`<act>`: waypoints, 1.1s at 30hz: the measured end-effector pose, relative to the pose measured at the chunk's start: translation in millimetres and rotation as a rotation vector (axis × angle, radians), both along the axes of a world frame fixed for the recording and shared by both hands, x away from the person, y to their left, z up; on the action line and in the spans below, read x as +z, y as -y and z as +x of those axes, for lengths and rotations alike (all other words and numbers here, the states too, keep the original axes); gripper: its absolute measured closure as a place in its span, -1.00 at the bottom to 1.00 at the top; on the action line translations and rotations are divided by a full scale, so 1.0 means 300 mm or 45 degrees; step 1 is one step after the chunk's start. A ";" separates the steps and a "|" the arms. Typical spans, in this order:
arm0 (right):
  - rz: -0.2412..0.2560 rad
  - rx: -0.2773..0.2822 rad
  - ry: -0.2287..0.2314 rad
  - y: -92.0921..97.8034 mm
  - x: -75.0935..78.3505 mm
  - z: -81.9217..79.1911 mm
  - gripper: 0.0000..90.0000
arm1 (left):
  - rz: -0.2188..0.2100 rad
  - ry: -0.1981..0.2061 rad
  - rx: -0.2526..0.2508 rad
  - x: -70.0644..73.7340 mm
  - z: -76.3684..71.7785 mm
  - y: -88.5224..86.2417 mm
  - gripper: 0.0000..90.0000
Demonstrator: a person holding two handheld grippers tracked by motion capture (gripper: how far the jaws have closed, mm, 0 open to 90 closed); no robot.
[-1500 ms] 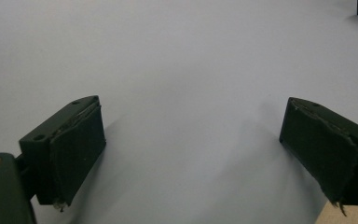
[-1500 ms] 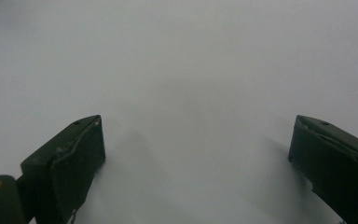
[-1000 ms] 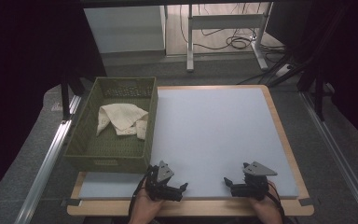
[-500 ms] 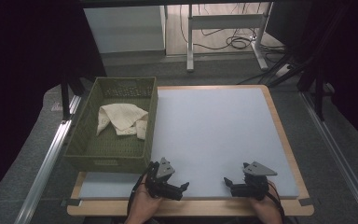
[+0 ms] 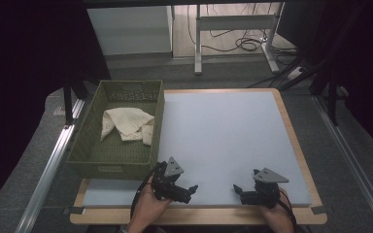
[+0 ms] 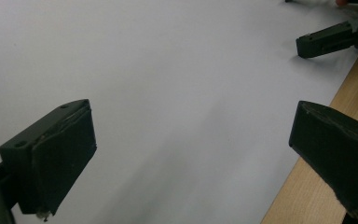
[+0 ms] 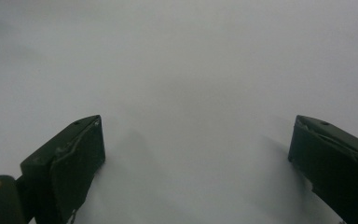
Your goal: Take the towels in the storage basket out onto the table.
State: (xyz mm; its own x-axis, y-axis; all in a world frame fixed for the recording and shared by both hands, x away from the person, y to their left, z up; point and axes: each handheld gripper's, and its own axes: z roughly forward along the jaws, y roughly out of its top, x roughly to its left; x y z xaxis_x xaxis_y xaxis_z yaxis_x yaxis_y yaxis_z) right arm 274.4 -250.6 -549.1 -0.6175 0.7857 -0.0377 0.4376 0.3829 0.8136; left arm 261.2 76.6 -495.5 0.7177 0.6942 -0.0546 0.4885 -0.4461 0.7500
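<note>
My left gripper [image 5: 190,193] lies low over the near edge of the pale blue mat [image 5: 223,131], held by a hand and pointing right. In the left gripper view, the left gripper [image 6: 191,140] has its jaws wide apart with nothing between them. My right gripper [image 5: 238,192] rests near the front right and points left toward the other. In its own view the right gripper [image 7: 196,149] is open over bare mat. A cream cloth [image 5: 126,124] lies crumpled in the green woven basket [image 5: 121,165] at the left.
The wooden table edge [image 6: 317,186] runs just beside the left gripper's right jaw. One jaw of the right gripper [image 6: 326,39] shows farther off in the left gripper view. Metal rails [image 5: 46,170] flank the table, and cables [image 5: 243,43] lie on the floor behind.
The left gripper has lifted and shifted slightly to the right. The right gripper has stayed almost still.
</note>
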 end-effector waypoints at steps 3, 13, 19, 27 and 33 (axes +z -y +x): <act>0.000 0.000 0.000 0.000 0.000 0.000 -0.92 | 0.028 -0.033 0.008 0.027 0.015 0.005 -0.96; 0.001 0.000 -0.001 0.000 0.000 0.000 -0.92 | 0.058 -0.038 0.006 0.106 0.053 0.009 -0.96; 0.001 0.001 0.001 0.000 0.000 0.000 -0.92 | 0.063 -0.018 0.013 0.154 0.072 -0.006 -0.96; 0.004 0.001 0.002 0.000 -0.001 0.001 -0.92 | 0.090 0.025 0.037 0.222 0.099 -0.036 -0.96; 0.002 0.002 0.003 0.000 -0.001 0.001 -0.92 | 0.112 0.057 0.062 0.259 0.124 -0.067 -0.98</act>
State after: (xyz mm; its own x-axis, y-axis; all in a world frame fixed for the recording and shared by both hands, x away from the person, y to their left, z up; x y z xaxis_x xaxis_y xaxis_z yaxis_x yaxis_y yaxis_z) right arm 274.7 -250.6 -549.3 -0.6184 0.7849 -0.0382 0.4351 0.3824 0.8151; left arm 298.4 96.8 -418.0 0.6837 0.7287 0.0397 0.4776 -0.4879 0.7306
